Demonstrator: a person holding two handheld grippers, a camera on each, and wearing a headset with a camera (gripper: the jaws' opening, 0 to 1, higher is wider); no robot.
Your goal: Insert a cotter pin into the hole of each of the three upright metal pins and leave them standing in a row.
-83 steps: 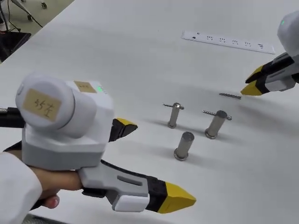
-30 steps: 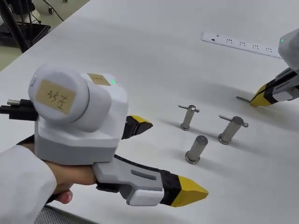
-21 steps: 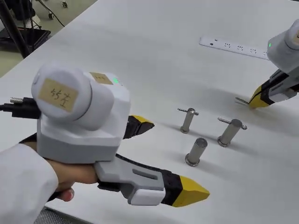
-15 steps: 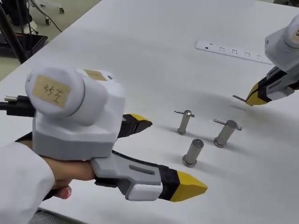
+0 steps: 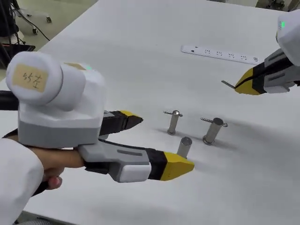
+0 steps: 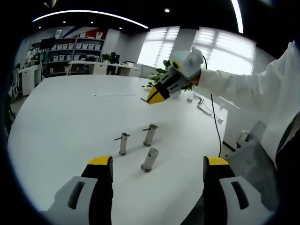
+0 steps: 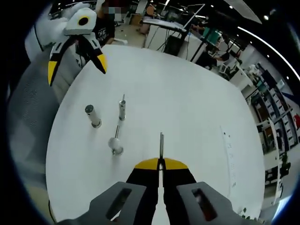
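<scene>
Left tongs (image 5: 164, 142) apart, tan label (image 5: 29, 78) scrawled unreadably; right tongs (image 5: 238, 87) clamp a cotter pin (image 5: 228, 84) at one o'clock from the metal pins (image 5: 173, 123).

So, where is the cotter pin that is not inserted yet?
The cotter pin is clamped in the right tool, raised above the table at the head view's upper right, between the power strip and the metal pins.

Open-plan office-cum-lab: one large white worktable (image 5: 140, 42) bearing a power strip (image 5: 220, 53), shelving (image 6: 61, 47) stocked with boxes along the far wall, tall blinded windows (image 6: 154, 47), curved ceiling strip light (image 6: 84, 12), further desks (image 6: 93, 69), one white lab-coat sleeve (image 6: 243, 89).
</scene>
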